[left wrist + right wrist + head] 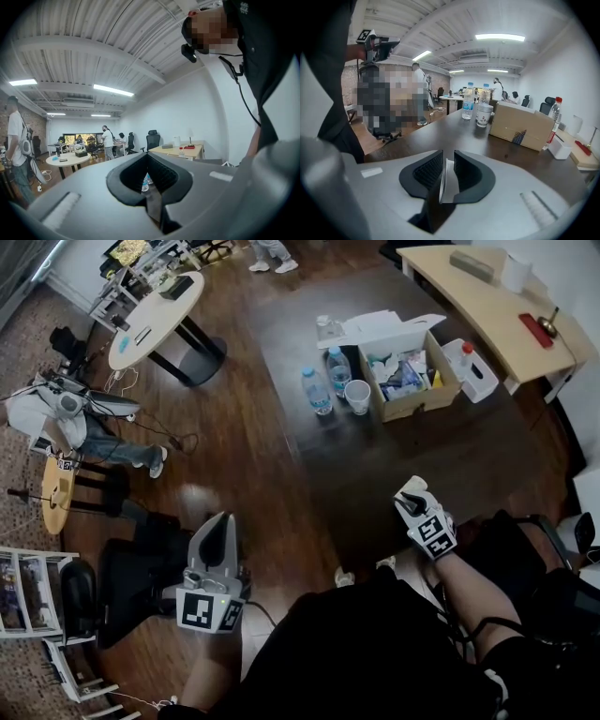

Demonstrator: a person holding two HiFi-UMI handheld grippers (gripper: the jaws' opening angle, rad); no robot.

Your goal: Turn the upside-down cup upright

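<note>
A white paper cup stands mouth-up on the dark table, beside two water bottles and a cardboard box. In the right gripper view the cup looks like a short stack, far ahead on the table. My right gripper hovers over the table's near edge, well short of the cup. Its jaws stand slightly apart, and a thin white strip shows in the gap; I cannot tell what it is. My left gripper is held level off the table's left side, jaws together and holding nothing.
The open box holds packets, and a white red-capped bottle stands at its right. A beige desk lies beyond. A round table and a seated person are at the left on the wooden floor.
</note>
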